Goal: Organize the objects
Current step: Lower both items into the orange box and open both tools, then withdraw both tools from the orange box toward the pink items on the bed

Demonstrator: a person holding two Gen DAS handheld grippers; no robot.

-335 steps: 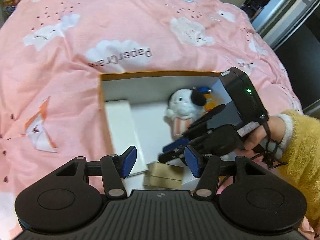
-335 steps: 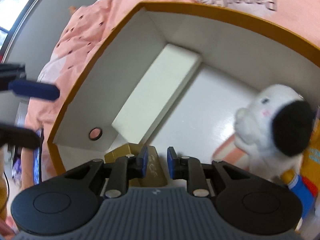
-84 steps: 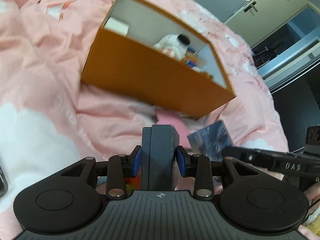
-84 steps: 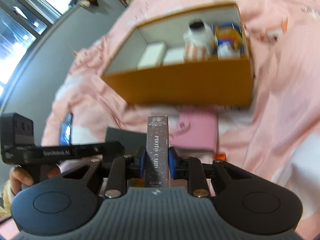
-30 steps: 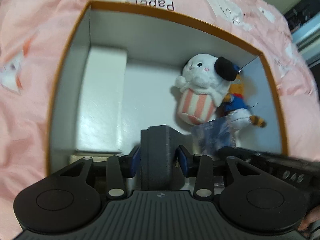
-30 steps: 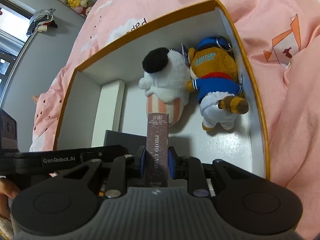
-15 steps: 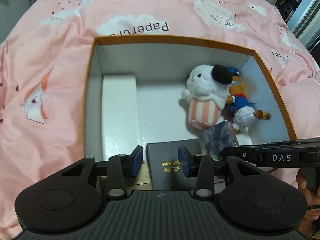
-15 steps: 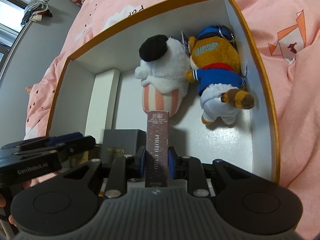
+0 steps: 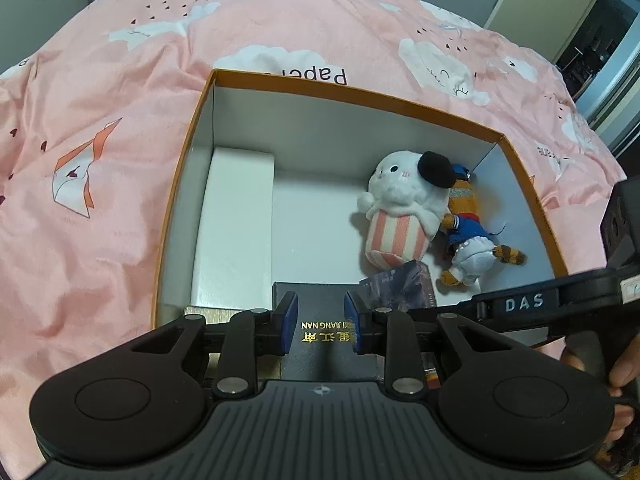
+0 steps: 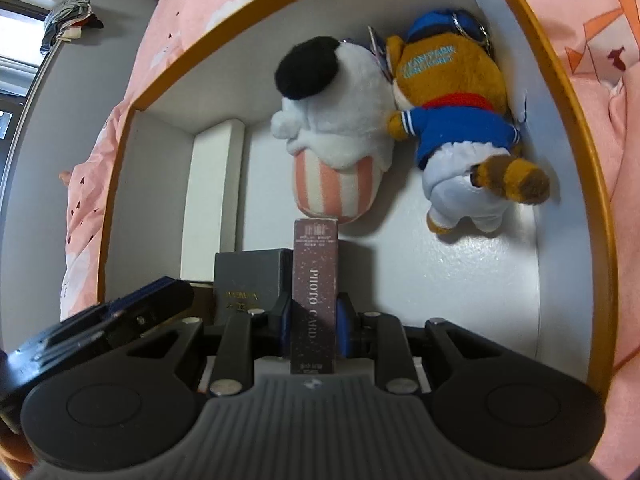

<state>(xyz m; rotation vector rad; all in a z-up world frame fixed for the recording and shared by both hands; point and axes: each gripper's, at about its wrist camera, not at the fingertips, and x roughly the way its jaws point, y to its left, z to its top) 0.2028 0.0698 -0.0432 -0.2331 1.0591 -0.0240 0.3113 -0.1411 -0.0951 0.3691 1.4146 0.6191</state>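
An orange box [image 9: 182,184] with white inner walls sits open on a pink quilt [image 9: 100,128] printed with white clouds, and fills the middle of the left wrist view. Just above its far rim the quilt carries the word "Paper", upside down and partly cut off by the box edge.

At the lower centre of that view the left gripper [image 9: 318,322] hangs over a dark grey box [image 9: 320,312] lying flat on the box floor. Its blue pads stand apart above the lid and grip nothing; the jaws have just been closing. Gold lettering on the lid, read upside down, says "JIANG NAN" over a line of Chinese characters.

The right gripper [image 10: 311,330], at the lower centre of the right wrist view, is clamped on a slim maroon card box [image 10: 315,276] marked "PHOTO CARD" along its length. In the left wrist view this gripper's arm crosses the lower right and shows the letters "DAS".

A long white block [image 9: 236,228] lies along the left wall of the orange box. At right centre a white plush [image 9: 404,216] in a pink-striped cup lies touching a brown plush [image 10: 452,108] in a blue jacket; the brown one's back bears blue writing too small to read. The card box's far end reaches up to the striped cup.
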